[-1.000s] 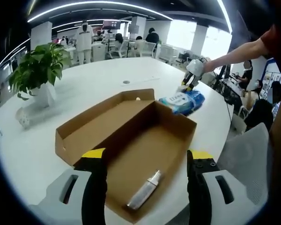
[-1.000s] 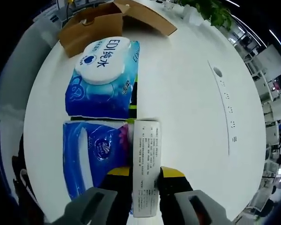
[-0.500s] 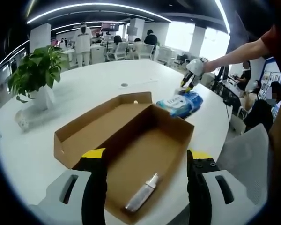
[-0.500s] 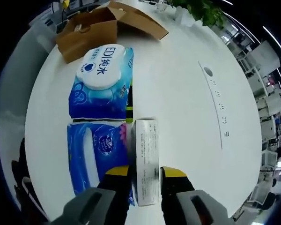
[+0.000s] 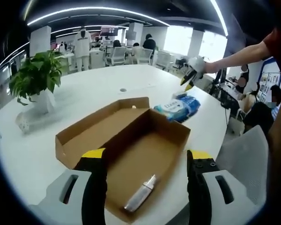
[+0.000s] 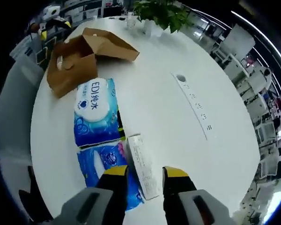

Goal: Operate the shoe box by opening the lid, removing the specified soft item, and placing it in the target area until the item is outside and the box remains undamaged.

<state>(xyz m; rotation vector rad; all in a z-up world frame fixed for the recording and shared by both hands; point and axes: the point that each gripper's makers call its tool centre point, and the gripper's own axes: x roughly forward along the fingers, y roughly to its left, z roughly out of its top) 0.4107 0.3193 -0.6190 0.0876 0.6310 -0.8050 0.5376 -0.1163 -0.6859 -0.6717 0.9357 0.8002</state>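
The brown shoe box (image 5: 131,140) lies with its lid folded back, just beyond my left gripper (image 5: 147,154), which is open and holds nothing. A silver tube (image 5: 140,199) rests on the box floor. Two blue soft wipe packs (image 5: 178,105) lie on the white table past the box's far end. In the right gripper view one pack with a white flap (image 6: 96,112) lies nearer the box (image 6: 70,56), the other pack (image 6: 105,168) closer to me, a slim white carton (image 6: 143,164) beside it. My right gripper (image 6: 145,172) hovers open above the carton, apart from it, and appears raised in the left gripper view (image 5: 191,77).
A potted plant (image 5: 35,75) stands at the table's left side, also seen as the plant (image 6: 161,11) beyond the box. A row of sockets (image 6: 196,103) runs across the white table (image 6: 154,79). A grey chair (image 5: 248,154) sits at the table edge; people sit in the background.
My right gripper has let go of the white carton and risen well above the table; the carton stays beside the blue packs. The left gripper and the box hardly moved.
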